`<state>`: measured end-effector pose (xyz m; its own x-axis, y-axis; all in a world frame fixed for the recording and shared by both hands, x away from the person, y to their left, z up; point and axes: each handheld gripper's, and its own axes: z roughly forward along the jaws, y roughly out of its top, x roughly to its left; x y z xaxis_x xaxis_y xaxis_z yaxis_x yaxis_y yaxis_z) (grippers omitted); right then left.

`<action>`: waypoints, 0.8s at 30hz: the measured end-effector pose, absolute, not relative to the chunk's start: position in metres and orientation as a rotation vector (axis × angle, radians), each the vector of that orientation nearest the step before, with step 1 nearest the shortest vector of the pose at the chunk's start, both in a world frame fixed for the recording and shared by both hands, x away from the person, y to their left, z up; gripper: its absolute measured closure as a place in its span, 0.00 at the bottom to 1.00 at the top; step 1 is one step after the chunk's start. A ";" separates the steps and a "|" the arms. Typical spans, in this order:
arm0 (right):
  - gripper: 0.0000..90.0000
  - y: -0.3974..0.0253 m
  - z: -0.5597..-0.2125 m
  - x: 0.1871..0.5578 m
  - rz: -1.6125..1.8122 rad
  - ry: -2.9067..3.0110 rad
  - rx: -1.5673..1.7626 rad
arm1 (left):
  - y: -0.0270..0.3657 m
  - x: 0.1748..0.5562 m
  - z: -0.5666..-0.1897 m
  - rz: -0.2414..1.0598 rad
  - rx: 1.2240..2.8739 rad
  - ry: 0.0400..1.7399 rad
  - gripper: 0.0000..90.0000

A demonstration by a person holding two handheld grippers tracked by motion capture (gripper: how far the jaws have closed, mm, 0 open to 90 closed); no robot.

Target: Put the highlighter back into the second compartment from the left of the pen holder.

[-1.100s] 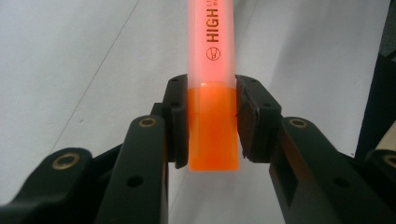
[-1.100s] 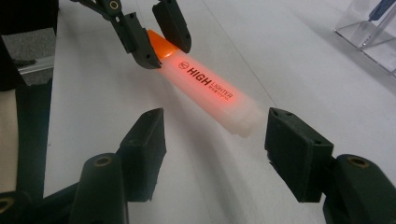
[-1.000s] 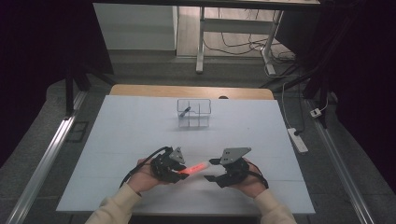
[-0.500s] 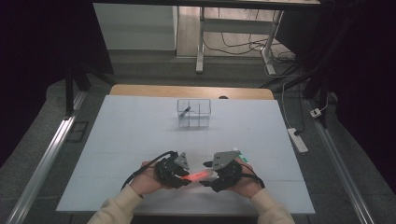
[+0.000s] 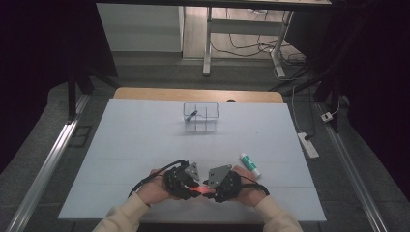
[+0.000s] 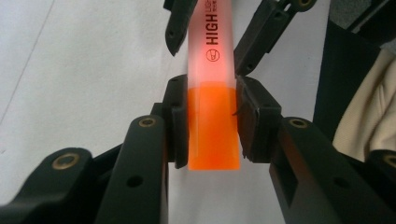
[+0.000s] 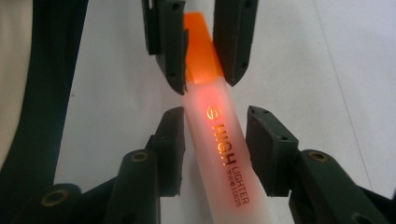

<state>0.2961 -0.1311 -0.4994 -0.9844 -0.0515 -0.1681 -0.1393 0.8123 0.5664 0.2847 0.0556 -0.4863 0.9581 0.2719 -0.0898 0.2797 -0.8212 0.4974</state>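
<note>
While our left gripper (image 6: 212, 119) is clamped on the solid orange cap (image 6: 213, 126) of the highlighter (image 7: 219, 140), both pads pressed flat against its sides, our right gripper (image 7: 215, 144) stands around the pale barrel with its jaws apart and a gap showing on each side, not yet gripping. We hold the pen lengthwise between the two tools, low over the near edge of the white table (image 5: 121, 145), and we judge the reason to be a pull: one tool fixes the cap while the other is set to take the barrel so the two can be drawn apart. Gripping the cap close to its seam keeps the barrel free for the other jaws. Just beyond our right hand (image 5: 246, 191) a white tube with a green end (image 5: 250, 163) lies on the table. Farther off, near the far edge, stands a clear divided organizer (image 5: 200, 116) with a dark pen-like thing in one left compartment, possibly where such items are meant to go.
</note>
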 end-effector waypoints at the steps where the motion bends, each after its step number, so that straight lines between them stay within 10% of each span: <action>1: 0.66 -0.130 -0.501 0.295 0.895 2.853 -0.164 | 0.056 0.284 -0.486 -0.018 2.583 0.387 0.74; 12: 0.73 -0.130 -0.500 0.293 0.907 2.824 -0.217 | 0.065 0.285 -0.478 0.018 2.478 0.409 0.70; 24: 0.73 -0.147 -0.491 0.305 0.997 2.769 -0.026 | 0.095 0.292 -0.472 0.141 2.276 0.634 0.38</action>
<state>0.3050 -0.1470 -0.4915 -0.9803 0.0505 -0.1911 -0.0829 0.7727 0.6294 0.2917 0.0951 -0.4720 0.8709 0.4833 -0.0895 0.4002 -0.5914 0.7001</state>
